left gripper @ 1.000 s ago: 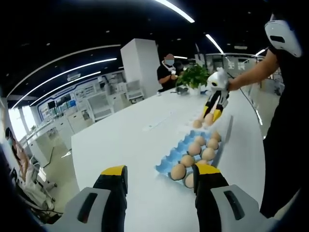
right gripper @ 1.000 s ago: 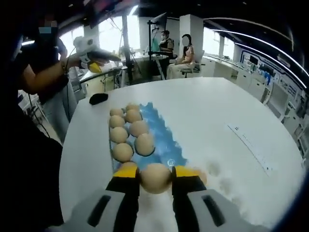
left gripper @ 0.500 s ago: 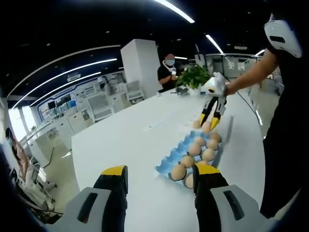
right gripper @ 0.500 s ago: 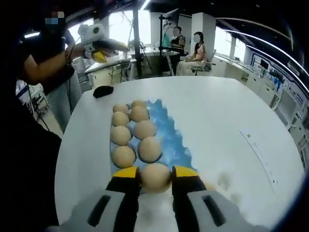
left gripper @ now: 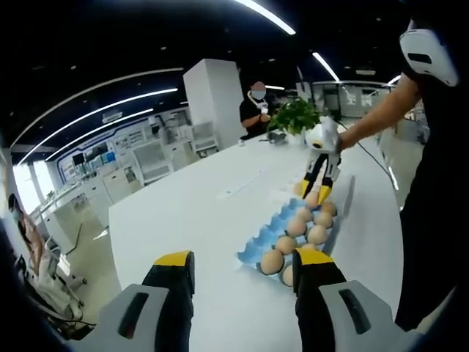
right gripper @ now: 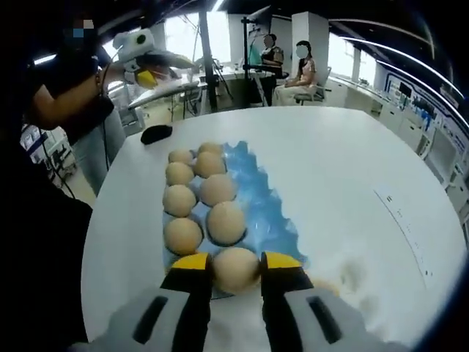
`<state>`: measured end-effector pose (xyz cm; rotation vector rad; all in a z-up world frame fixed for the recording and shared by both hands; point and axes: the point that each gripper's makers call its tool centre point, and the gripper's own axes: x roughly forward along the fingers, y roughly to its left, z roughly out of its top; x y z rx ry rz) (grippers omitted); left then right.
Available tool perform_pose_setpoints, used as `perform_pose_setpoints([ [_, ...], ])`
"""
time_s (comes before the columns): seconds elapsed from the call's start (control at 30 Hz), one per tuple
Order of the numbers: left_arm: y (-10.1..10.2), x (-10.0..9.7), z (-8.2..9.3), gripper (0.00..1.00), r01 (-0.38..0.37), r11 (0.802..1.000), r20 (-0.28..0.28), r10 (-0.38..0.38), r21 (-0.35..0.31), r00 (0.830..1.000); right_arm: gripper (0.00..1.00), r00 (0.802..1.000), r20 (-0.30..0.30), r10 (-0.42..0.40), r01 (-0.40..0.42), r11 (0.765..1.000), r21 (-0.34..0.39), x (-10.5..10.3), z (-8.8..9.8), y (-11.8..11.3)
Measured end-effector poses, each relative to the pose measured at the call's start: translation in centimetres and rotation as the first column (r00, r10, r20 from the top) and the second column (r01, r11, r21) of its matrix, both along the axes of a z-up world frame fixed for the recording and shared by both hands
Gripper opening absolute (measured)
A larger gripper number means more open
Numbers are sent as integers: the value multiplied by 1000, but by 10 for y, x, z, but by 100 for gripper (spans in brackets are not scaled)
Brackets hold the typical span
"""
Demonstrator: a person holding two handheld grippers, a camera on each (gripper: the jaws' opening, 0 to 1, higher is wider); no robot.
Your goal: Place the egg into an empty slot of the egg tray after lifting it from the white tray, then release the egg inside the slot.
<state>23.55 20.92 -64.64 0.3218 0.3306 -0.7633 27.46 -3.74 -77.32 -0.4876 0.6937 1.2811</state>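
An open-plan lab or tech office is showing ahead of the grippers: a large white table (left gripper: 190, 213), ceiling strip lights (left gripper: 267, 15), a white pillar (left gripper: 214, 99), shelving with equipment (left gripper: 139, 150), seated people (right gripper: 304, 70).

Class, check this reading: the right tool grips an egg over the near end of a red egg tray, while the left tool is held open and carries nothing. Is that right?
Not quite: the egg tray is blue, not red, as the right gripper view shows. The rest stands: the right tool grips an egg over the tray's near end, and the left tool is open and carries nothing.
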Motion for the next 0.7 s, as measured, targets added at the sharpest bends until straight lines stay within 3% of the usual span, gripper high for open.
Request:
perform_pose_setpoints([
  [0.7,2,3,0,53,-5,1000,0,5,3,1000,26,997,-71,-38,40,999,26,2,-10,3],
])
